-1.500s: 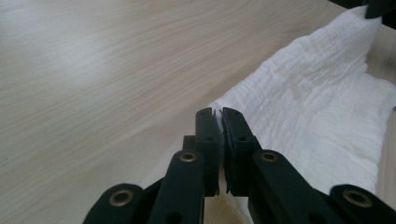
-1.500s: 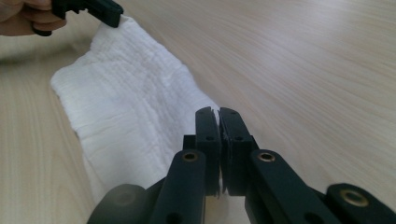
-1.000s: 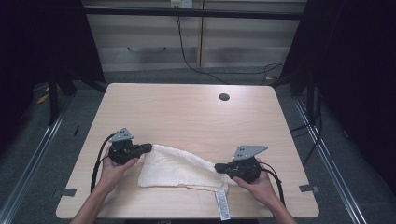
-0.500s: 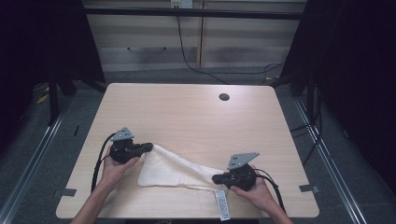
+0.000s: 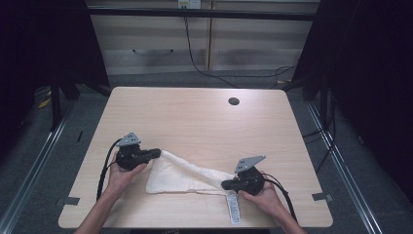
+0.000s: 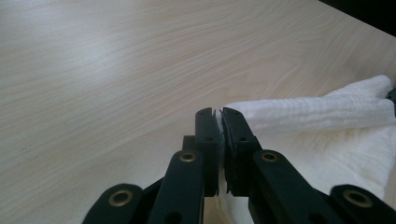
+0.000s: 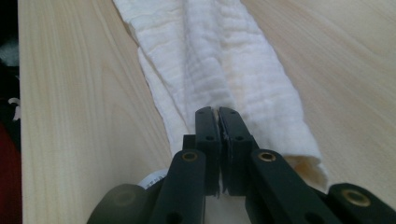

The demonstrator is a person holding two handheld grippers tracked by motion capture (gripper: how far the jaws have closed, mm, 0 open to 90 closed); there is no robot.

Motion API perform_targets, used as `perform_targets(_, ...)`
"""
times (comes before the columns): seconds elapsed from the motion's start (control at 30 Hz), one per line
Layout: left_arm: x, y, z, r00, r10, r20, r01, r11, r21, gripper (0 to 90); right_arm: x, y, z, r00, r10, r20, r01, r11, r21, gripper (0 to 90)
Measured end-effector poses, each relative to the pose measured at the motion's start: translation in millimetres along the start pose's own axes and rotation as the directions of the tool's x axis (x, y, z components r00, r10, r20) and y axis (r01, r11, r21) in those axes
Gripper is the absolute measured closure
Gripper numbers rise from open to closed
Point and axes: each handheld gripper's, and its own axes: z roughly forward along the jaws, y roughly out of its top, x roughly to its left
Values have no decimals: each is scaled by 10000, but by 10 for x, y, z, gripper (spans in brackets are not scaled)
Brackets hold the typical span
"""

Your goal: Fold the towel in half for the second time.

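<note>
A light wooden table [image 5: 195,122] with a dark round hole [image 5: 234,101] (possibly a cable port)

white crinkled cotton cloth [image 5: 187,176]: soft, matt, ribbed weave | pale wood-grain worktop [image 5: 195,122]: smooth, faint sheen | black plastic fingers [image 6: 205,140]: matt, brass-coloured rivets | white paper-like label [image 5: 234,210]: printed

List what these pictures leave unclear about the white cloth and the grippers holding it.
- Print on the label of the white cloth: too small, high view.
- Cloth corner inside the left gripper: hidden between its shut jaws.
- Cloth end at the right gripper: covered by the jaws; the lower edge cuts it off.
</note>
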Motion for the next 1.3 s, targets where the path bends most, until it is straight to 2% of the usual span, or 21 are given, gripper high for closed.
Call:
perform_targets(0.07, -4, 11, -31, 10000, 22, 42, -22, 10000, -95, 857, -30, 15, 3, 9998, 96, 198, -96, 10000, 9, 877)
perform_targets(0.23, -39, 79, -66, 9999, 133, 54, -132, 9996, -234, 856, -100, 48, 17, 9990, 298, 324, -299, 9996, 17, 878)
perform_targets(0.3, -69, 126, -66, 9994, 358, 32, -357, 9991, -233, 856, -117, 63, 20, 9985, 313, 460, -316, 9995, 52, 878)
perform_targets(0.47, -128, 247, -50, 9979, 638, 112, -632, 9967, -515, 857, -200, 113, 35, 9960, 507, 736, -518, 9986, 134, 880)
perform_targets(0.57, -164, 321, -64, 9970, 770, -42, -771, 9943, -733, 856, -271, 159, 47, 9939, 575, 940, -600, 9979, 233, 880)
perform_targets(0.6, -177, 345, -73, 9964, 839, -66, -842, 9933, -794, 856, -310, 175, 56, 9921, 732, 1017, -755, 9970, 183, 880)
perform_targets(0.73, -260, 381, -111, 9943, 1061, 84, -1050, 9905, -892, 856, -348, 193, 60, 9895, 870, 1152, -898, 9958, 187, 881)
perform_targets(0.77, -280, 375, -119, 9925, 1220, 45, -1211, 9888, -874, 857, -349, 199, 58, 9879, 862, 1290, -899, 9957, 232, 881)
perform_targets(0.83, -335, 322, -135, 9898, 1407, 236, -1384, 9872, -792, 857, -351, 201, 60, 9874, 892, 1311, -930, 9954, 230, 882)
perform_targets(0.93, -395, 213, -146, 9830, 1805, 328, -1793, 9831, -361, 856, -348, 204, 62, 9867, 874, 1369, -915, 9955, 240, 882)
perform_targets(1.07, -426, 75, -174, 9845, 1711, 395, -1706, 9852, -156, 853, -348, 199, 61, 9865, 942, 1338, -978, 9950, 210, 883)
perform_targets(1.13, -431, 29, -194, 9801, 1951, 375, -1957, 9806, 120, 853, -344, 200, 62, 9862, 932, 1369, -971, 9950, 222, 884)
perform_targets(1.2, -454, -31, -219, 9788, 1988, 487, -2004, 9793, 294, 854, -340, 198, 63, 9859, 910, 1405, -945, 9954, 182, 884)
perform_targets(1.27, -467, -96, -237, 9754, 2168, 402, -2188, 9742, 549, 854, -344, 192, 64, 9862, 951, 1354, -976, 9951, 123, 885)
perform_targets(1.3, -472, -137, -235, 9728, 2308, 215, -2317, 9702, 708, 854, -345, 193, 62, 9864, 966, 1328, -995, 9949, 151, 885)
